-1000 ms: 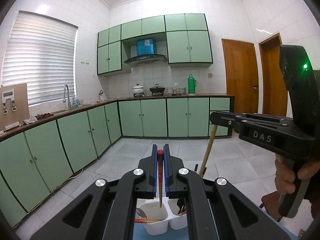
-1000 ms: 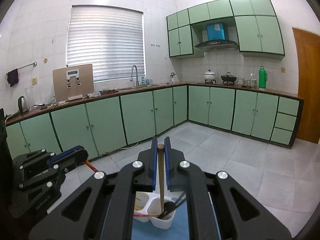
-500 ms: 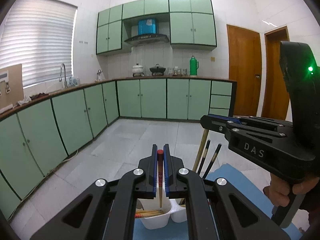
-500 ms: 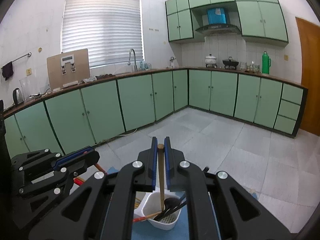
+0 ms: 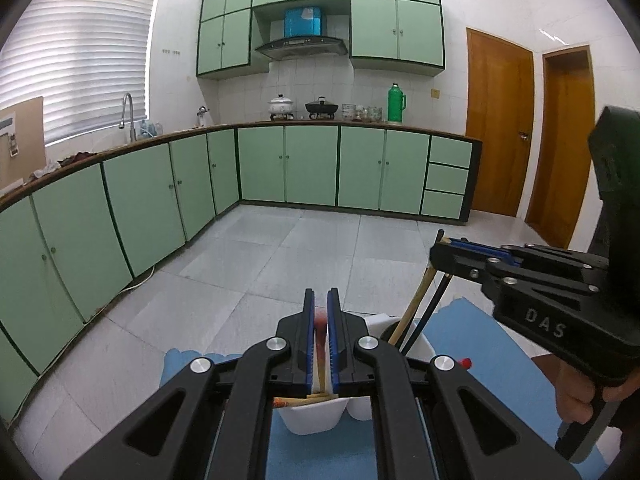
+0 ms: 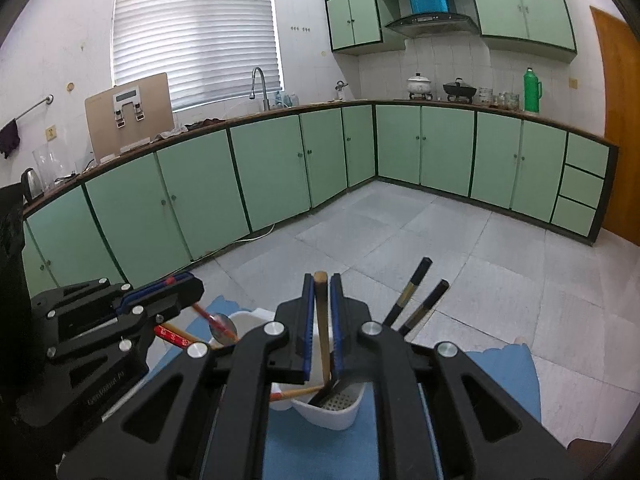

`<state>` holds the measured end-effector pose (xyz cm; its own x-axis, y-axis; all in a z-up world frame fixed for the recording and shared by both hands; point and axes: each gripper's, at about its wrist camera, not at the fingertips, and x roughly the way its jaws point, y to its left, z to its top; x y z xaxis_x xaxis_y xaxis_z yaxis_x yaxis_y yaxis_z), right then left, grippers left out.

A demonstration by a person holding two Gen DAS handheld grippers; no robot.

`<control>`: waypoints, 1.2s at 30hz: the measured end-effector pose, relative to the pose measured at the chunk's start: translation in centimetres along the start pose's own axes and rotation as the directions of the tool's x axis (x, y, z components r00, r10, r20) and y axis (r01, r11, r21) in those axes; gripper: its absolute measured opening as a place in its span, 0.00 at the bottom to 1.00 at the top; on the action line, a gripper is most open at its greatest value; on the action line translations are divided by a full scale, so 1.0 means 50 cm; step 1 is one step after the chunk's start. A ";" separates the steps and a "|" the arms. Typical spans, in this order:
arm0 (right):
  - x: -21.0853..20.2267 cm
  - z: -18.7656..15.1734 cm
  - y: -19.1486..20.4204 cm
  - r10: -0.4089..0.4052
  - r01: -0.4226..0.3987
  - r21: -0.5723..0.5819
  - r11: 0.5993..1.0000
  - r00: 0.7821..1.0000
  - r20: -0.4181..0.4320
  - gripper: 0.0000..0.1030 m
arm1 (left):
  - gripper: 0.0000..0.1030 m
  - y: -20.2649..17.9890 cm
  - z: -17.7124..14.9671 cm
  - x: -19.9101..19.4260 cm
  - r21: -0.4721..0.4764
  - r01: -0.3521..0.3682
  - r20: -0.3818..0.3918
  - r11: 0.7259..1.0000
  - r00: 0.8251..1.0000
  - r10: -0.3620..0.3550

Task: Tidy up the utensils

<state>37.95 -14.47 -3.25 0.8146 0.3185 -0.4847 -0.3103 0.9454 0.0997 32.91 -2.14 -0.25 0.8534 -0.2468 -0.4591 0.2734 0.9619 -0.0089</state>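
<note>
Left wrist view: your left gripper (image 5: 321, 296) points forward and down over the white holder (image 5: 316, 416), which sits at 6 o'clock on a blue mat (image 5: 472, 344). Its pads are pressed together on a red-tipped stick (image 5: 320, 322). The stick is blurred, and its lower end reaches into the holder's left compartment, where other sticks lie flat.

Your right gripper (image 5: 440, 248) enters at 3 o'clock with its fingers aimed toward 9 o'clock. Your right hand (image 5: 580, 400) wraps the grip at 4 o'clock. A wood stick (image 5: 412, 304) hangs from its tips, slanting down toward 7 o'clock into the right compartment.

Right wrist view: the right gripper (image 6: 320, 280) also tilts forward and down, directly above the holder (image 6: 336, 412). Its jaws are opening. The wood stick (image 6: 322, 320) stands between the pads, top level with the fingertips, with a thin slit showing beside its lower part. Its foot rests in the perforated compartment at 6 o'clock.

Two black sticks (image 6: 416, 300) lean toward 1 o'clock from that compartment. The left gripper (image 6: 188, 280) sits at 9 o'clock, fingers aimed toward 3 o'clock, with the red-tipped stick (image 6: 208, 316) slanting down beside a spoon (image 6: 222, 326) in the far compartment.
</note>
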 end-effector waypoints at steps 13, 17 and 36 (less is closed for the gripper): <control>-0.150 -0.067 -0.044 -0.059 0.054 0.092 0.994 0.997 0.050 0.75 | 0.62 -0.009 -0.050 -0.130 -0.053 -0.018 0.051 0.998 0.998 0.021; -0.190 -0.116 -0.030 -0.080 0.077 0.082 0.994 0.996 0.034 0.88 | 0.75 -0.027 -0.087 -0.172 -0.066 -0.010 0.048 0.998 0.999 0.013; -0.319 -0.300 0.011 -0.056 0.068 0.148 0.987 0.995 -0.080 0.95 | 0.93 -0.080 -0.241 -0.301 -0.080 -0.035 -0.036 0.996 0.999 0.033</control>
<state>17.44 -20.05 -8.50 0.7891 0.2581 -0.5574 -0.1783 0.9646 0.1943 13.65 -0.86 -4.01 0.8454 -0.2110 -0.4907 0.2069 0.9763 -0.0635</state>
